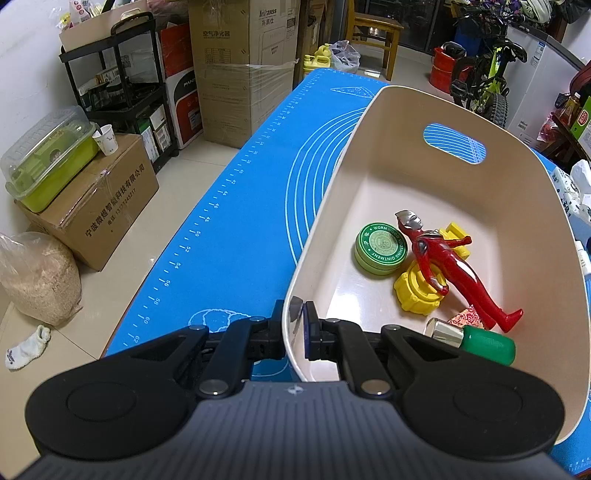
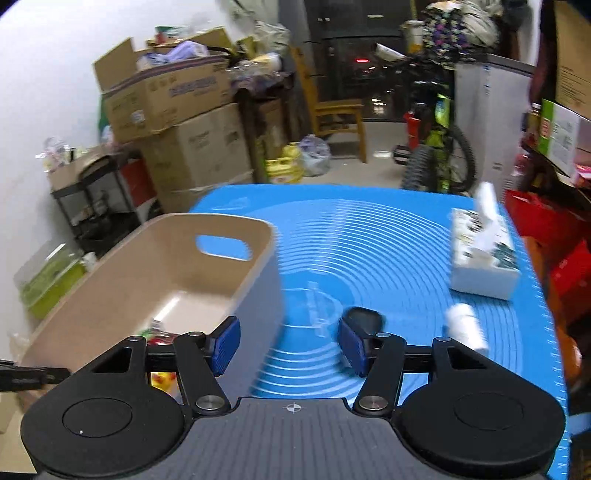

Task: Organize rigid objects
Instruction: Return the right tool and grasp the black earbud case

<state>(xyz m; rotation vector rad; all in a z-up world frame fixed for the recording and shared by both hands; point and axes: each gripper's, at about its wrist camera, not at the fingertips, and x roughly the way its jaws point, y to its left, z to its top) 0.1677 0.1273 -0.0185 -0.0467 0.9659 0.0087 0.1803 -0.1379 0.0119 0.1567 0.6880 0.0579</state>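
Observation:
A beige plastic bin stands on the blue mat. It holds a green ointment tin, a red toy figure, yellow toy pieces, a small red patterned box and a green bottle with a silver cap. My left gripper is shut on the bin's near rim. My right gripper is open and empty, just right of the bin. On the mat near its right finger lie a small black object and a white bottle.
A tissue box sits at the mat's right side. Cardboard boxes, a black shelf, a chair and a bicycle stand beyond the table. The table's left edge drops to the floor.

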